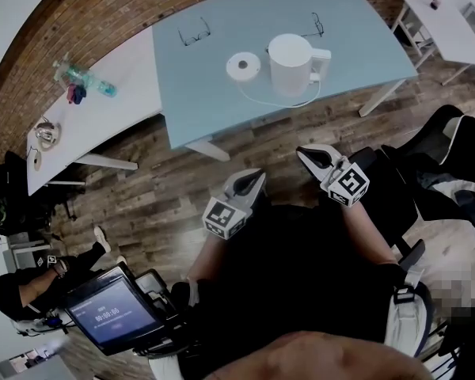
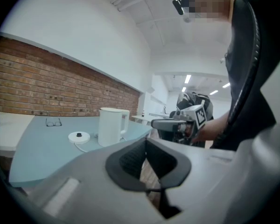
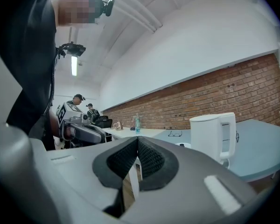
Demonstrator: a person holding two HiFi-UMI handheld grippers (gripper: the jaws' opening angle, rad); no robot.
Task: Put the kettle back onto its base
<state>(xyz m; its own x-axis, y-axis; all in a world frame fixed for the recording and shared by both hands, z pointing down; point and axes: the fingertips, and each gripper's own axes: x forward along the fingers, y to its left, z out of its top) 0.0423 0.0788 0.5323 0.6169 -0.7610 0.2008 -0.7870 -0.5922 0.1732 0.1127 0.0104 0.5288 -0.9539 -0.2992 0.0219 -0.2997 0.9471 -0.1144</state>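
Plainly: kettle off its base, both tongs closed and empty

Your left tongs (image 2: 145,140) are closed: the 2 dark pads meet at their tips and nothing sits between them. Your right tongs (image 3: 137,139) are the same, pads together and empty. In the head view you hold both sets above the wooden floor (image 1: 142,188), well short of the pale blue tabletop (image 1: 214,109).

The white kettle (image 1: 291,63) stands upright on that tabletop with its lid down and its handle turned to your right. Its round white base (image 1: 242,66) lies just to the left of it, with a narrow gap between the 2. The dark pin at the middle of the base is uncovered. A white cord (image 1: 279,105) leaves the base and curves round the front of the kettle. It seems to run close to the kettle's foot, though the view is too small to say whether it touches.

Further back, 1 pair of glasses (image 1: 195,33) lies behind the base and another pair (image 1: 317,25) behind the kettle. On the adjoining white tabletop (image 1: 134,70) to your left stands a clear bottle (image 1: 87,81).
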